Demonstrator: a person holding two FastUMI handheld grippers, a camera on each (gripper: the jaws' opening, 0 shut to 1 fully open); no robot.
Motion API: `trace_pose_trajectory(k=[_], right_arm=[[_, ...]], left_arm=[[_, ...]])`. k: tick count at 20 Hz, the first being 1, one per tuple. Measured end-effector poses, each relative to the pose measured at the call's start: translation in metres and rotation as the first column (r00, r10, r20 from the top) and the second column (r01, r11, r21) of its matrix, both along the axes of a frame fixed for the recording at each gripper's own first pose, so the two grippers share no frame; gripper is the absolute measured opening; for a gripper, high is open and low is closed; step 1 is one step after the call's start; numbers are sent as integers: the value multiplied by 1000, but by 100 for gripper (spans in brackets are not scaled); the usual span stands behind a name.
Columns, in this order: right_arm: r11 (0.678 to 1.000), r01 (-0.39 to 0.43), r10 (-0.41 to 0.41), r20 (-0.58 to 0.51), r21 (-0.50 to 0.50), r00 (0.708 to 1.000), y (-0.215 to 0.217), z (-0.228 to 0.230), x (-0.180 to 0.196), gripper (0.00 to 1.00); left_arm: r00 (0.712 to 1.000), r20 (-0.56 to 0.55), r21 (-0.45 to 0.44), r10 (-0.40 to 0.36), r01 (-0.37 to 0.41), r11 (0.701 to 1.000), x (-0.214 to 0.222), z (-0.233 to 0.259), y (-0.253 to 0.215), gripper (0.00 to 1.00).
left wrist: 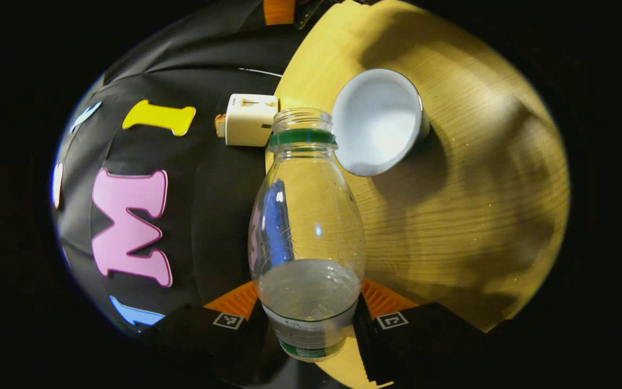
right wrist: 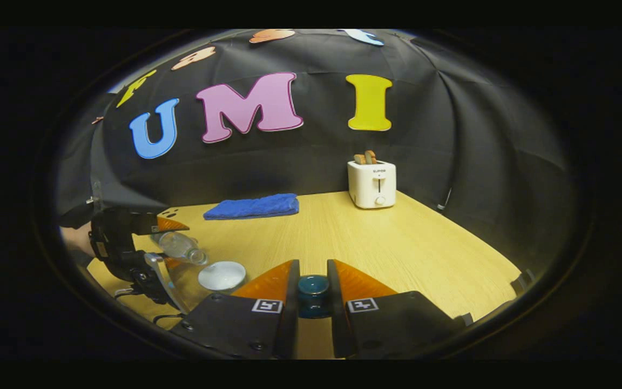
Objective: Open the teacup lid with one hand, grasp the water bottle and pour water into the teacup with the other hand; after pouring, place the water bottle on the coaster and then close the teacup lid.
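Closest in the left gripper view, at the bottom centre of the frame, the left gripper [left wrist: 311, 319] has its two fingers pressed against either side of the water bottle [left wrist: 306, 237], low on the body near the label, so the neck is left free to tip. The bottle is uncapped, its open mouth with the green ring [left wrist: 302, 136] pointing up the frame toward the teacup [left wrist: 378, 121], whose white inside faces the camera just right of the mouth at upper centre; the remaining water has pooled at the gripped end, and I can see no stream leaving the mouth, so I judge the pour is either about to start or just over. In the right gripper view, the right gripper [right wrist: 312, 294] sits at the bottom centre with its fingers closed narrowly on a small dark teal knob, which I take to be the teacup lid [right wrist: 312, 286], held off to the side so the cup stays open for pouring. At lower left of that view the left gripper [right wrist: 127, 243] holds the bottle [right wrist: 178, 246] tilted over the teacup [right wrist: 222, 275] on the wooden table [right wrist: 397, 243]. I cannot pick out a coaster in either view. Farther back, a folded blue cloth [right wrist: 251, 206] lies at mid-left and a white toaster [right wrist: 371, 183] stands at the far edge, both well apart from the work.
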State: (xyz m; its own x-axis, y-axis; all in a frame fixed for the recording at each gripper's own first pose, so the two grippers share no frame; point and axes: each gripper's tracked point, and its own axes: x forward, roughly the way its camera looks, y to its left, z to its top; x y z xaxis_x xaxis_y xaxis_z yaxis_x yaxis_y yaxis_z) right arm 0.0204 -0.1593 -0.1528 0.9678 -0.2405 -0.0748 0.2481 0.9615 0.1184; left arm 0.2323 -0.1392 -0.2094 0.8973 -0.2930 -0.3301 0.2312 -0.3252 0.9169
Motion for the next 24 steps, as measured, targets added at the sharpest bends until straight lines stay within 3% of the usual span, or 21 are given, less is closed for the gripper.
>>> trace_pose_trajectory(k=[1,4,5,6,12,20,24], right_arm=[[1000,-6,6,1,7,1000,1,0,0,29],[999,-32,32,1,13,999,9,1,4,29],[999,-40,40,5,8,999,11,2,6,24],[999,-47,47,9,2,999,14,4,7,29],[997,-82,82,14,7,997,27,5,11,29],[998,-63,63,10,23,998,26,5,8,29],[999,-48,48,2,26,999,23,2,8,29]], left_arm=[[1000,-3,27,-4,4,1000,2,-1,-1,74],[1000,-6,104,-4,4,995,4,3,-1,74],[1000,0,133,-12,11,991,6,4,-2,74],[1000,7,159,-17,15,987,8,8,-2,74],[998,30,265,-58,48,963,14,17,-3,74],[992,56,362,-115,88,928,15,27,-10,74],[982,76,438,-173,123,891,15,32,-17,74]])
